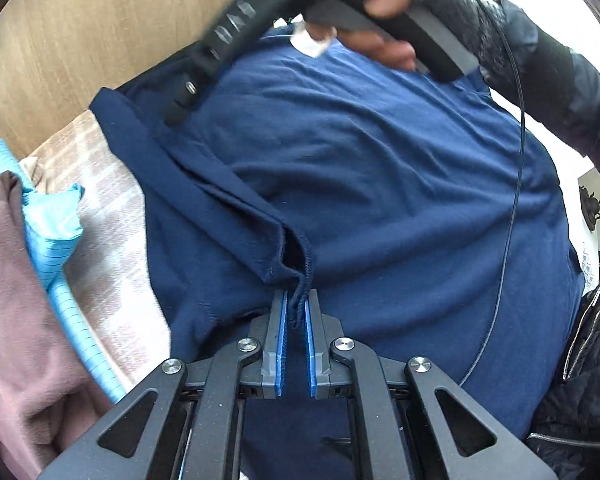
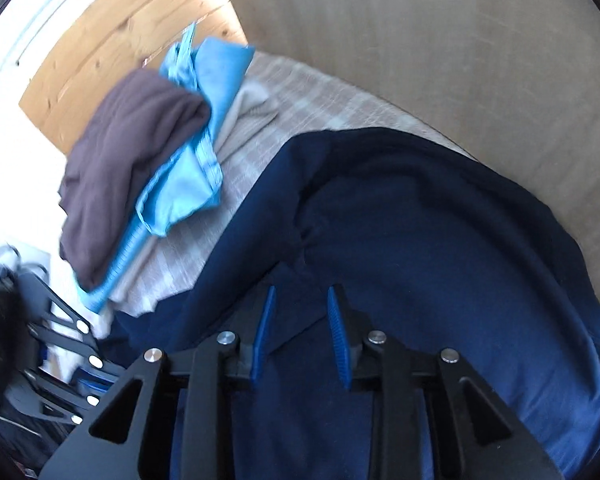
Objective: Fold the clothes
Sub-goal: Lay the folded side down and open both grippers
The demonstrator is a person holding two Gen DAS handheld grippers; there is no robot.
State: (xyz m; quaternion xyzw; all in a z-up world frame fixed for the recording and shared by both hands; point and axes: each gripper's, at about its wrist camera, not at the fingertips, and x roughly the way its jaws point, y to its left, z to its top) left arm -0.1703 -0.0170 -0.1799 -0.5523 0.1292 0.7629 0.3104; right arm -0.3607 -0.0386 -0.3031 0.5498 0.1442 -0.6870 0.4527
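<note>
The left gripper (image 1: 296,312) is pinching only a thin edge of the navy shirt (image 1: 380,184), which is likely slipping free, while the right gripper (image 2: 301,312) is hanging open, holding nothing above it.

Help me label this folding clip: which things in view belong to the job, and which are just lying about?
In the job:
navy shirt
left gripper, pinching the shirt's hem
right gripper, jaws apart over the shirt

Lying about:
light blue garment
brownish garment
striped cloth

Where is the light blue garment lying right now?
In the right wrist view, the light blue garment lies upper left, under the brown garment, left of the navy shirt.
</note>
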